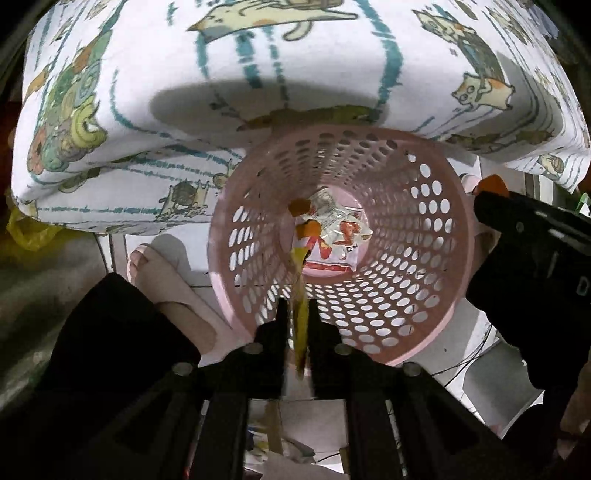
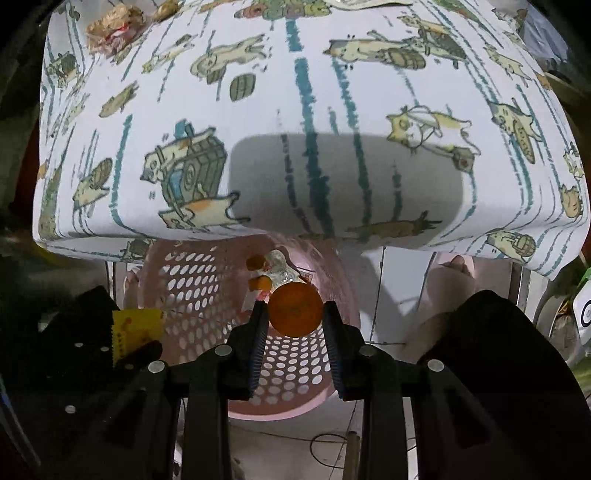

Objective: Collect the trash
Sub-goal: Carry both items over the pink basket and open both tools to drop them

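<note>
A pink perforated basket (image 1: 436,236) stands on the floor under the table edge; it also shows in the right wrist view (image 2: 192,291). Wrappers and orange bits (image 1: 332,229) lie on its bottom. My left gripper (image 1: 298,314) is shut on a thin yellow wrapper (image 1: 301,325), held over the basket mouth. In the right wrist view that wrapper (image 2: 135,330) shows at left in the left gripper. My right gripper (image 2: 293,314) holds a round orange piece (image 2: 294,309) between its jaws above the basket. The right gripper shows at right in the left wrist view (image 1: 491,192).
A table covered with a white cat-print cloth (image 1: 258,92) overhangs the basket; it also shows in the right wrist view (image 2: 295,110). Crumpled brown trash (image 2: 114,26) lies on its far left. The person's feet (image 1: 162,280) and dark trouser legs flank the basket. Cables lie on the tiled floor.
</note>
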Demonstrator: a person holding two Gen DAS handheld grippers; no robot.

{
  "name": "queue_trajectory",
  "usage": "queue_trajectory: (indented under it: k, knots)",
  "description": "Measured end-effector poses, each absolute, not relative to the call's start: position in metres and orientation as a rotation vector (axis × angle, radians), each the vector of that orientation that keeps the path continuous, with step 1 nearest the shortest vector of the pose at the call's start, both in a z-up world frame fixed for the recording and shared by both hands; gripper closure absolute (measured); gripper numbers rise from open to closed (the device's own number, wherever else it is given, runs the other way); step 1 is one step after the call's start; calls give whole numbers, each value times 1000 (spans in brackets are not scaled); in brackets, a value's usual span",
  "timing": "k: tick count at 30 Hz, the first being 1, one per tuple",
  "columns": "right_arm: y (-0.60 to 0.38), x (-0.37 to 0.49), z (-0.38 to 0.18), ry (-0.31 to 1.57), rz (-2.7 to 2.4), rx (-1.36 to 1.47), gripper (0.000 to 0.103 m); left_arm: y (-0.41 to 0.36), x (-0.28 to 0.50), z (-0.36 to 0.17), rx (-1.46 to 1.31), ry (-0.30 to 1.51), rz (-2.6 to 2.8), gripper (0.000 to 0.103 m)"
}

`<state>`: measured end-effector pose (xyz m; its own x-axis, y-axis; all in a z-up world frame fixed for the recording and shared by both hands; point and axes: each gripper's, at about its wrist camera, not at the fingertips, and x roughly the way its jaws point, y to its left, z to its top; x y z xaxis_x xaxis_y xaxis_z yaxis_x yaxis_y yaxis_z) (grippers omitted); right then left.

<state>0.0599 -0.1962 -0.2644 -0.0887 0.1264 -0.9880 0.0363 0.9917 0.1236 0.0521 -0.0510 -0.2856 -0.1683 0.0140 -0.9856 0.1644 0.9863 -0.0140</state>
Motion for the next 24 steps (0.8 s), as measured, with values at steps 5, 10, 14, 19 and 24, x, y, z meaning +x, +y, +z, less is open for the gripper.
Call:
queue_trajectory:
  k: [5, 10, 14, 19, 24]
  knots:
    - [-201, 60, -270, 1677, 65, 132, 71, -39, 53, -283, 126, 1760, -78, 41]
    - [-199, 60, -275, 1678, 64, 121, 71, -32, 57, -270, 95, 1727, -79, 38]
    - [-191, 61, -284, 1666, 80, 97, 71, -27, 58, -270, 96, 1725, -63, 36]
    - [-177, 55, -305, 1656, 109, 31, 71, -26, 58, -275, 120, 1727, -47, 36]
    - [-170, 47, -318, 1661, 107, 5, 71, -26, 58, -275, 105, 1730, -52, 36]
